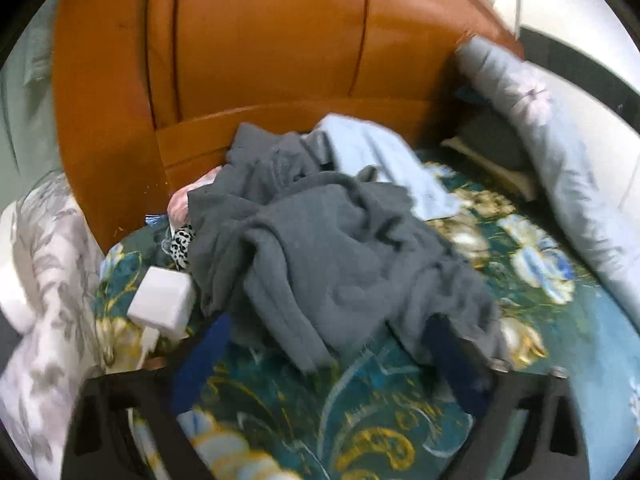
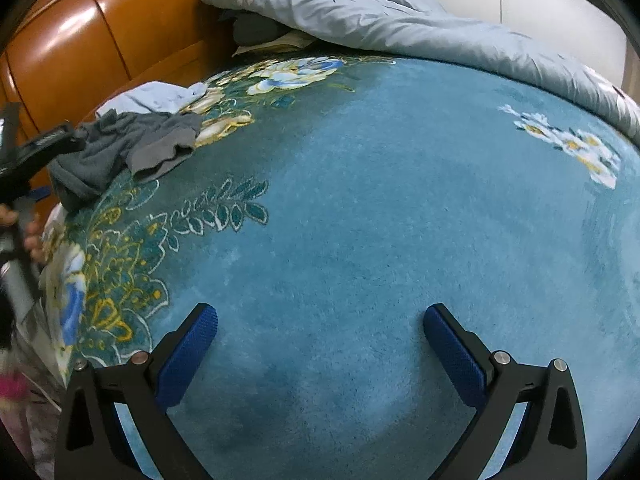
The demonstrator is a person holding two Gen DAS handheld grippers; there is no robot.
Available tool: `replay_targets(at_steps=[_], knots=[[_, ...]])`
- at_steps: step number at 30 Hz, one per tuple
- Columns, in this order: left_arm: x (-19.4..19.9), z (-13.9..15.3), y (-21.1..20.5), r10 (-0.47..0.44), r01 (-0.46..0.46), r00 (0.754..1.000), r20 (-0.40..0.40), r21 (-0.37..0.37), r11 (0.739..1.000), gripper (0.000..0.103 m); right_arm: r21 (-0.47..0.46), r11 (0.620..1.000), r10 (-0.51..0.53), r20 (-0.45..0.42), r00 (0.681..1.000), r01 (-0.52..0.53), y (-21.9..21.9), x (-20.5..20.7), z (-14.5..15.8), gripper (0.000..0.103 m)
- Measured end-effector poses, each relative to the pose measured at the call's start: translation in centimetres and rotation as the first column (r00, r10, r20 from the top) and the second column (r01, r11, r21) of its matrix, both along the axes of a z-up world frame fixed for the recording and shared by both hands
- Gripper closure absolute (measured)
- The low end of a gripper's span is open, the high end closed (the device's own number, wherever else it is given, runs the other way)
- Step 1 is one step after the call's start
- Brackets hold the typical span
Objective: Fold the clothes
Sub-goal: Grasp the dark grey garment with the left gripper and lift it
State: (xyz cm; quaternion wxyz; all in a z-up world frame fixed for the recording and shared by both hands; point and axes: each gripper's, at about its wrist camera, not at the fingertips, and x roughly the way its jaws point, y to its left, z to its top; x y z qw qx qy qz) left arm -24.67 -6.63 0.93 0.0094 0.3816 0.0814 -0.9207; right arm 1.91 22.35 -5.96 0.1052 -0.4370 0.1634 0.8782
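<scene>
A crumpled grey garment point(image 1: 320, 248) lies in a heap on the teal floral blanket point(image 1: 360, 412), with a light blue garment point(image 1: 380, 160) behind it near the wooden headboard. My left gripper point(image 1: 332, 340) is open, its blue fingers point(image 1: 452, 360) on either side of the heap's near edge, not closed on it. In the right wrist view the same grey garment point(image 2: 124, 148) and light blue garment point(image 2: 156, 96) lie far left. My right gripper point(image 2: 320, 320) is open and empty over the bare blanket point(image 2: 380, 220). The left gripper's body shows at that view's left edge point(image 2: 36, 152).
An orange wooden headboard point(image 1: 248, 60) stands behind the heap. A white box point(image 1: 164, 300) and a leopard-print item point(image 1: 182, 244) lie left of it. A pale blue quilt point(image 2: 380, 20) is bunched along the far right edge. A grey floral pillow point(image 1: 52, 280) lies left.
</scene>
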Motion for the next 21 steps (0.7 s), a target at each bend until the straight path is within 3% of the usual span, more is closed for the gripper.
replay_targets(at_steps=[2,3,5,8,11,14,16,18,21], knots=[[-1.6,-0.3,-0.6,0.011,-0.012,0.999,0.035,0.028,1.000,0.080,-0.010,1.000,-0.003,0.001,1.000,0.003,0.1,0.0,0.1,0.000],[-1.9,-0.4,-1.1,0.026,-0.029,0.998,0.051,0.062,0.998,0.091,-0.016,1.000,-0.004,0.002,1.000,0.004,0.1,-0.1,0.1,0.000],[-1.4,-0.1,-1.3,0.026,-0.029,0.999,0.034,0.093,0.995,0.093,-0.034,0.999,-0.006,-0.001,1.000,0.006,0.2,-0.1,0.2,0.000],[0.8,2.3,0.5,-0.046,0.052,0.996,-0.082,0.067,0.996,0.094,-0.096,0.995,-0.012,-0.020,1.000,0.010,0.6,0.1,0.7,0.000],[3.8,6.7,3.3,-0.172,0.189,0.961,-0.217,0.059,0.980,0.095,-0.145,0.989,-0.034,-0.065,0.997,0.024,1.3,0.7,1.9,0.000],[7.8,12.4,6.6,-0.312,0.359,0.880,-0.359,0.071,0.931,0.095,-0.161,0.985,-0.081,-0.122,0.989,0.061,2.4,1.8,3.5,0.000],[10.7,15.9,8.8,-0.402,0.473,0.803,-0.441,0.060,0.879,0.095,-0.182,0.976,-0.153,-0.164,0.975,0.122,4.1,3.1,4.6,0.000],[13.9,19.0,11.4,-0.490,0.591,0.709,-0.506,0.049,0.805,0.094,-0.205,0.962,-0.224,-0.203,0.953,0.182,5.7,4.4,5.7,0.000],[18.4,22.9,14.9,-0.571,0.730,0.578,-0.582,0.056,0.681,0.094,-0.228,0.907,-0.406,-0.252,0.879,0.354,9.2,8.0,7.4,0.000]])
